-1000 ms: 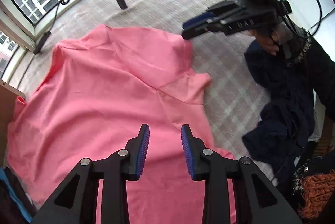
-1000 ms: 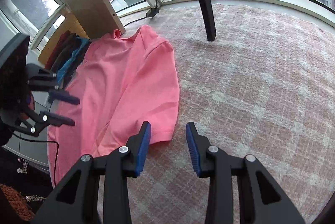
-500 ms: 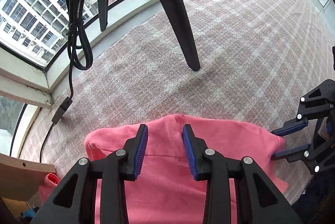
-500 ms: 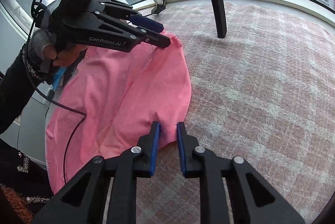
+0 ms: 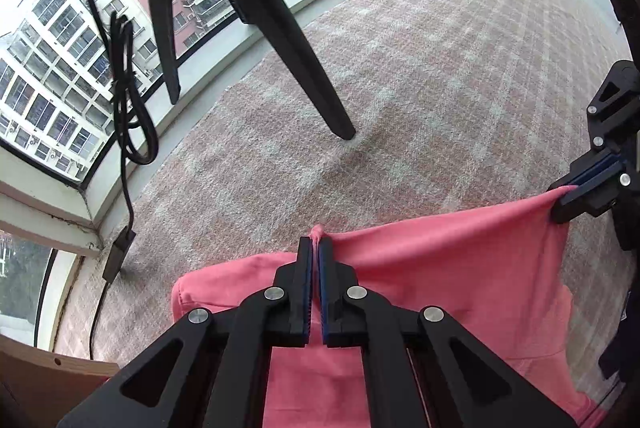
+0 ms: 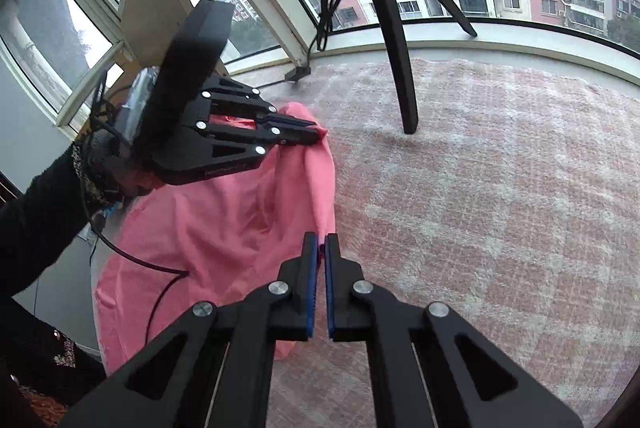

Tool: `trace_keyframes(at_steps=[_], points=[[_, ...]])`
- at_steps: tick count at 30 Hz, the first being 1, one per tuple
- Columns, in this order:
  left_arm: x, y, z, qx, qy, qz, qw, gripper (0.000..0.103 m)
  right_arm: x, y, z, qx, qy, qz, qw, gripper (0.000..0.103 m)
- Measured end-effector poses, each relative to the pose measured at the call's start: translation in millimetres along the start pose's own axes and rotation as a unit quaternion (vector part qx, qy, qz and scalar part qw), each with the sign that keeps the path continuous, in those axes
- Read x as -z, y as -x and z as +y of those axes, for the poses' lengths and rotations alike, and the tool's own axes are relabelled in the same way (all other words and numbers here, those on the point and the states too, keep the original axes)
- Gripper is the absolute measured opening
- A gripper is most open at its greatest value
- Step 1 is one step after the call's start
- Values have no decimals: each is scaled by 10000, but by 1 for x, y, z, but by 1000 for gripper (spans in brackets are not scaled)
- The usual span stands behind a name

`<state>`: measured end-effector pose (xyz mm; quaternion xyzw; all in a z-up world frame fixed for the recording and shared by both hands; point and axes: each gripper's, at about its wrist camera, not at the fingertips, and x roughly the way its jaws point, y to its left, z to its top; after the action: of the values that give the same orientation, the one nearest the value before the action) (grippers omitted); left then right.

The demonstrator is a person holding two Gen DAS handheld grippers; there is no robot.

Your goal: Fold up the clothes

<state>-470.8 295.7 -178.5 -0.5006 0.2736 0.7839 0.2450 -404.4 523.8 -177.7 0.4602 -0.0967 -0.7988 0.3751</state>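
A pink shirt [image 5: 440,288] lies on a plaid rug, and its far edge is lifted and stretched between both grippers. In the left wrist view my left gripper [image 5: 316,242] is closing tight on that edge, with a small fold of fabric pinched between the blue pads. My right gripper [image 5: 568,190] holds the corner at the right. In the right wrist view the right gripper [image 6: 322,248] is shut on the near edge of the shirt [image 6: 224,228]. The left gripper [image 6: 318,132] grips the far corner.
A black tripod leg [image 5: 304,68] stands on the rug [image 5: 460,68] just beyond the shirt. A coiled black cable [image 5: 128,108] hangs by the window sill at left. A wooden board [image 5: 40,380] sits at lower left. A dark sleeve [image 6: 36,220] holds the left gripper.
The left gripper moved to the shirt's far edge and closed on it. The right gripper closed on its corner and rose, so the edge now hangs taut between them.
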Motion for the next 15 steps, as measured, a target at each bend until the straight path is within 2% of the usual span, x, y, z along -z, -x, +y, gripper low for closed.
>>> trace_keyframes(at_steps=[2, 3, 4, 5, 7, 11, 13, 15], points=[[13, -7, 14, -154, 146, 211, 9996, 2, -8, 4, 6, -362, -105, 0, 9993, 13], [20, -11, 21, -229, 219, 332, 9989, 3, -11, 6, 7, -458, -174, -21, 9988, 30], [25, -11, 24, -255, 250, 302, 9989, 3, -11, 8, 3, -389, -246, -117, 9989, 37], [29, -10, 26, -260, 250, 292, 9989, 3, -9, 7, -1, -240, -283, -118, 9992, 37], [35, -8, 30, -324, 213, 317, 9987, 4, -2, -6, -10, -19, -425, 216, 9989, 37], [32, -2, 33, -462, 314, 349, 9978, 12, 31, -24, -8, -135, -559, 710, 9958, 37], [24, 6, 27, -305, 391, 188, 9986, 19, 47, -31, 2, -5, -478, 820, 9955, 37], [9, 3, 0, 80, 234, 12, 9997, 27, 60, -34, 13, 87, -363, 828, 9959, 37]])
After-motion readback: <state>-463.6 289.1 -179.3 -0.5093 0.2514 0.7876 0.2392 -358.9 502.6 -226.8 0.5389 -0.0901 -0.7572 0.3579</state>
